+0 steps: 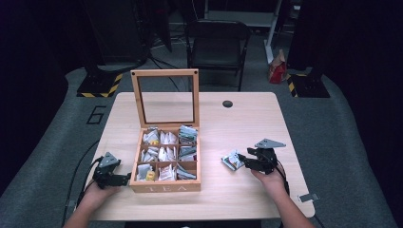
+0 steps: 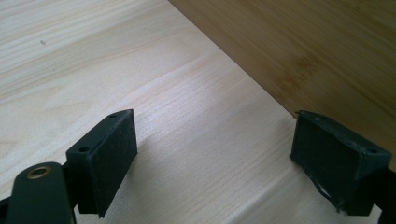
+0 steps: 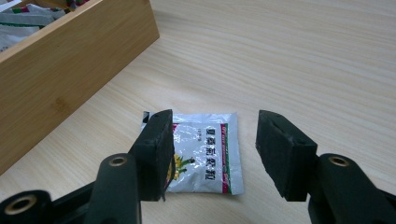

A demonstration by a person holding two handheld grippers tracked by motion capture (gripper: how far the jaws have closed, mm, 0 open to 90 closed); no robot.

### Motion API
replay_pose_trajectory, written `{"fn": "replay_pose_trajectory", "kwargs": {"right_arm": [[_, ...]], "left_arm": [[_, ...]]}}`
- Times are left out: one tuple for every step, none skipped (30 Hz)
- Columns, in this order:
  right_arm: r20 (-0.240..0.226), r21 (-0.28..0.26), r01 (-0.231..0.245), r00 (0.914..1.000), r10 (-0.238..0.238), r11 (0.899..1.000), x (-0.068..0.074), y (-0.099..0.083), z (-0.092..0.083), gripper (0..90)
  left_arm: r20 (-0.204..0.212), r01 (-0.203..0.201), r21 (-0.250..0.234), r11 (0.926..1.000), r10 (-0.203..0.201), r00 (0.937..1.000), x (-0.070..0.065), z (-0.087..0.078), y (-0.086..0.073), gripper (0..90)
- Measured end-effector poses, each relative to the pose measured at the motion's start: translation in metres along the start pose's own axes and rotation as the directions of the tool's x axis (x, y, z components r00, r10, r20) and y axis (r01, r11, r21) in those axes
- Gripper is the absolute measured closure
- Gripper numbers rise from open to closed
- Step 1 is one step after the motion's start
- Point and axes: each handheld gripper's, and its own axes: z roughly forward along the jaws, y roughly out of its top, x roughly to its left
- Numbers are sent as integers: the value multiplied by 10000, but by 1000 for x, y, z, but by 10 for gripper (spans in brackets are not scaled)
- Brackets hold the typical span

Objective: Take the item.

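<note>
A wooden tea box (image 1: 165, 186) with its glass lid (image 1: 165, 97) raised stands mid-table, its compartments holding several tea packets (image 1: 165, 153). One silver tea sachet (image 1: 232, 160) (image 3: 205, 151) lies flat on the table to the box's right. My right gripper (image 1: 247, 160) (image 3: 212, 149) hovers open just over the sachet, jaws on either side of it, nothing held. My left gripper (image 1: 124, 179) (image 2: 212, 158) rests open on the table by the box's front left corner, and the box wall (image 2: 317, 51) is close to its right jaw.
The light wooden table (image 1: 247, 121) has a round black cable hole (image 1: 227, 103) near its far edge. A black chair (image 1: 217, 42) stands behind the table. A small metal clip (image 1: 306, 197) lies near the front right corner.
</note>
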Motion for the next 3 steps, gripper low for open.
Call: {"fn": "replay_pose_trajectory", "kwargs": {"right_arm": [[26,1,-70,10000,70,10000,-1,-1,0,458],[78,9,-34,10000,34,10000,-1,-1,-1,453],[144,-16,83,9999,-83,10000,-1,-1,-1,449]], "left_arm": [[2,-3,4,10000,3,10000,0,0,0,138],[-6,-17,2,10000,17,10000,0,0,0,138],[1,-12,5,10000,12,10000,0,0,0,138]]}}
